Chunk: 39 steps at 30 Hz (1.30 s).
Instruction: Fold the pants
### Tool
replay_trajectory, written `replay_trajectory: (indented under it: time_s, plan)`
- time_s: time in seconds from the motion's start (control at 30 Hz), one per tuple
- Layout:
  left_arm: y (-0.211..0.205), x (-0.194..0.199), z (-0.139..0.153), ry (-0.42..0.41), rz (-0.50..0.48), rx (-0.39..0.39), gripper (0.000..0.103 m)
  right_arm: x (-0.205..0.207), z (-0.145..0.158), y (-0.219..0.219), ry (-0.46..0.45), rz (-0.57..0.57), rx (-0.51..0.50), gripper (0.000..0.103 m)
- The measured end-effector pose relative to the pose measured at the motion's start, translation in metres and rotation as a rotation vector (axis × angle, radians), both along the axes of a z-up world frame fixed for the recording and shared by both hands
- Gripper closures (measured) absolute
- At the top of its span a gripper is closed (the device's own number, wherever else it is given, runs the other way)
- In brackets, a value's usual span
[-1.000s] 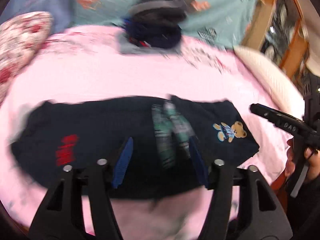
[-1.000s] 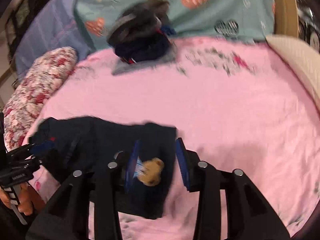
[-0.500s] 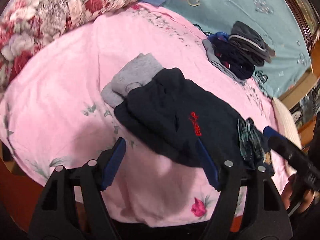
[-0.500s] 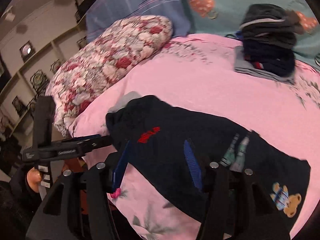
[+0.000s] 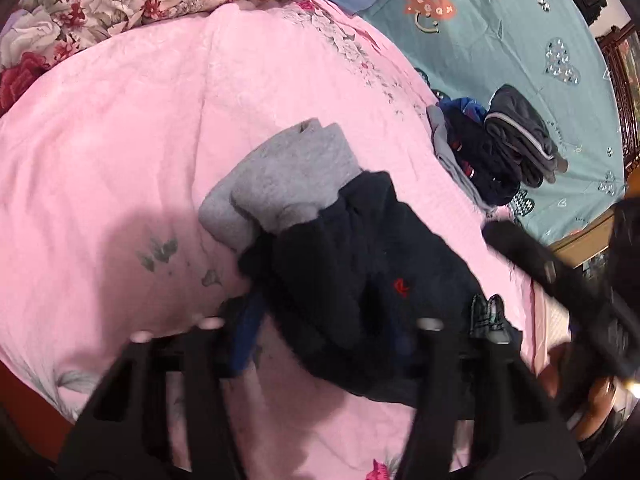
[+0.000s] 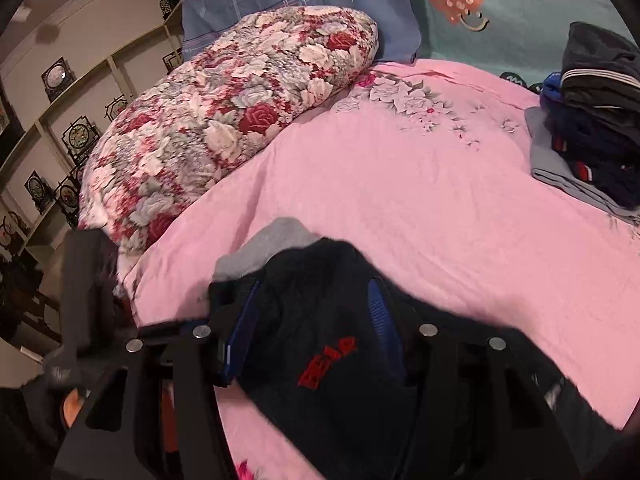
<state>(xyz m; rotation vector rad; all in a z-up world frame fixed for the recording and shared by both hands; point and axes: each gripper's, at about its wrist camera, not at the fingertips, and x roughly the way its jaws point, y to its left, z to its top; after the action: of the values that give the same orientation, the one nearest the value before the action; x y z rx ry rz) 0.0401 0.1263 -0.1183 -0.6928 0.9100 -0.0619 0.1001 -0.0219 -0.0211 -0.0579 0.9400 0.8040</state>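
Dark navy pants (image 5: 360,280) with red lettering (image 6: 328,360) lie bunched on the pink bedcover (image 5: 160,120), near its front edge. In the left wrist view my left gripper (image 5: 324,336) straddles the near end of the pants. Its jaws are closing with dark cloth between them; the right pad is lost against the cloth. In the right wrist view my right gripper (image 6: 314,324) stands open over the lettered part, both blue pads (image 6: 384,320) showing against the cloth. Each gripper shows, blurred, in the other's view: right gripper (image 5: 560,280), left gripper (image 6: 88,300).
A folded grey garment (image 5: 288,176) lies under the far end of the pants. A stack of folded dark clothes (image 5: 500,152) sits at the back right. A floral quilt roll (image 6: 224,120) lies at the left, teal bedding (image 5: 500,40) behind, and shelves (image 6: 60,140) beyond the bed.
Both grippers swung left along the pants, from the bear patch end to the lettered end. The left gripper's jaws have narrowed slightly around the cloth. The grey garment came into view.
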Motion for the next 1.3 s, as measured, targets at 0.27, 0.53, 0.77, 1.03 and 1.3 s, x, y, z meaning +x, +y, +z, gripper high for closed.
replay_trajectory:
  time_s: [0.27, 0.53, 0.77, 1.03, 1.3]
  plan:
    - [-0.003, 0.001, -0.002, -0.028, -0.038, 0.045, 0.073, 0.044, -0.066, 0.041, 0.279, 0.072, -0.022, 0.061]
    - [-0.024, 0.001, 0.024, -0.137, -0.101, 0.125, 0.085, 0.034, -0.051, 0.020, 0.281, 0.073, 0.116, 0.090]
    - [-0.040, -0.002, 0.045, -0.194, -0.123, 0.157, 0.086, 0.028, -0.037, -0.006, 0.302, 0.045, 0.221, 0.091]
    - [-0.082, -0.017, 0.094, -0.323, -0.217, 0.234, 0.086, 0.012, 0.001, -0.046, 0.242, 0.027, 0.361, 0.091]
    - [-0.203, -0.048, 0.145, -0.498, -0.537, 0.287, 0.086, -0.046, 0.045, -0.206, 0.100, -0.183, 0.612, 0.091]
